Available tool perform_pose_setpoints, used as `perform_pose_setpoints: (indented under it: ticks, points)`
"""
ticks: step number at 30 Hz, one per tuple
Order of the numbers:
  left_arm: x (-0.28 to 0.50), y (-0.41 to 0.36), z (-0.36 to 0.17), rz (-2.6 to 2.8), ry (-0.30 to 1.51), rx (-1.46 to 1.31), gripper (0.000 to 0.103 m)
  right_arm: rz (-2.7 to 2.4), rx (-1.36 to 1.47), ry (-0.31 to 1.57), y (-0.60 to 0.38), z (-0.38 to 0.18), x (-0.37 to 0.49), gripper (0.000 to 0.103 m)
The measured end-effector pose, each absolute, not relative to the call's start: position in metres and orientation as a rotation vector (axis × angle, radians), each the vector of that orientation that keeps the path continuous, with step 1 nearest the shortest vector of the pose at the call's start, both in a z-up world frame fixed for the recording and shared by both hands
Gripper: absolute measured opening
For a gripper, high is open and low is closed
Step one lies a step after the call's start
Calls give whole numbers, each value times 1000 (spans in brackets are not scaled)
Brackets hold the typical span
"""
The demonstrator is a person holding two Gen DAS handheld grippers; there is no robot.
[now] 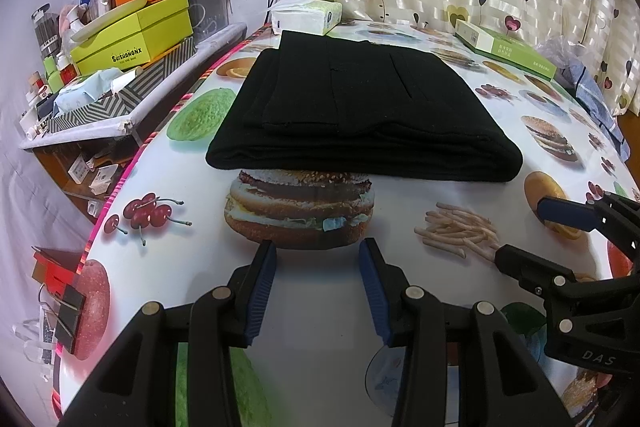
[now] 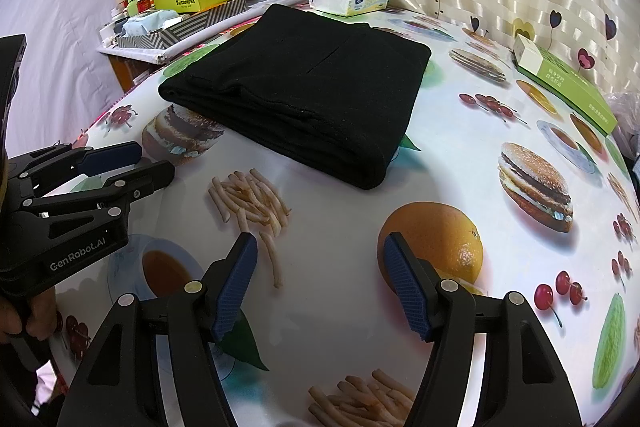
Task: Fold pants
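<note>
Pants [image 1: 360,107], black and folded into a thick rectangle, lie toward the counter's [image 1: 320,307] far edge. Left tongs [image 1: 318,251] and right tongs [image 2: 320,243] hover open, empty, near its front edge.

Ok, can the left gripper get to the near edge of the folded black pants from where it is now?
Probably yes. The left gripper is open and empty, aimed at the folded black pants, with only bare printed tablecloth between them. The right gripper sits off to the side, out of that path.
</note>
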State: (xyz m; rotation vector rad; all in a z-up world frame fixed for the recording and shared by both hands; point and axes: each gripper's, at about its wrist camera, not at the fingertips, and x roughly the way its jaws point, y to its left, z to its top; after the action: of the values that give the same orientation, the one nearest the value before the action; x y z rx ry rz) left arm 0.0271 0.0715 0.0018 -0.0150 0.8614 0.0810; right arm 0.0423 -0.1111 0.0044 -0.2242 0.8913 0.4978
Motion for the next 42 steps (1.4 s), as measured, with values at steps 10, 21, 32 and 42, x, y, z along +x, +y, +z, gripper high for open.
perform_pose_setpoints:
  ticks: [10, 21, 32, 42]
  points:
    - [27, 73, 2, 79, 862, -19, 46, 498, -224, 891, -111, 4, 42, 67]
    - [27, 73, 2, 78, 862, -19, 46, 498, -224, 892, -111, 5, 42, 67]
    - [27, 67, 2, 67, 864, -13, 51, 498, -224, 892, -111, 5, 42, 68]
    - [27, 67, 2, 66, 864, -15, 51, 498, -225, 892, -111, 5, 42, 68]
